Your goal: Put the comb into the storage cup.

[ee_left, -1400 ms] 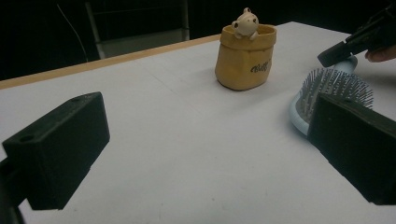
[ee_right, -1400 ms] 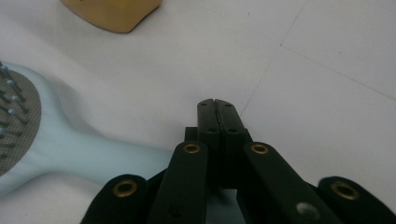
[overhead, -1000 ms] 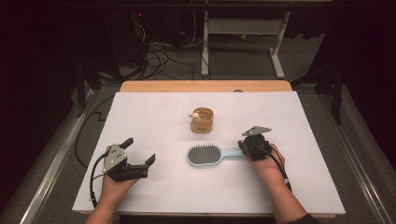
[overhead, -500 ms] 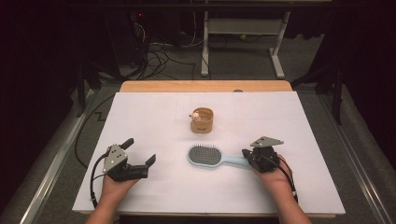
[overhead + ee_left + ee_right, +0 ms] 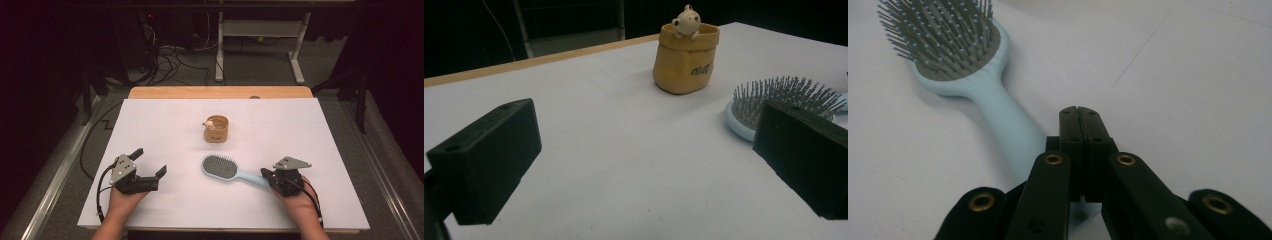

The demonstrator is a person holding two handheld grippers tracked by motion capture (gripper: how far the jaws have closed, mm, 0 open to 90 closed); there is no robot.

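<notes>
Both forearms come in from the near edge of the tabletop [image 5: 165, 115], each hand wrapped around a tool. The left hand [image 5: 125, 196] rests near the tabletop's front left corner; its left tool [image 5: 148, 164] lies low with the two black jaws spread wide apart. The right hand [image 5: 295, 200] sits toward the front right of the tabletop, and the right tool [image 5: 265, 173] has its jaws pressed together, tips meeting.

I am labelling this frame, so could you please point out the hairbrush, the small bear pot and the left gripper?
hairbrush [image 5: 220, 167], high view, on the bristle pad.
bear pot [image 5: 685, 59], left gripper view, on its tan front wall.
left gripper [image 5: 148, 163], high view, midway between its open jaws.
</notes>
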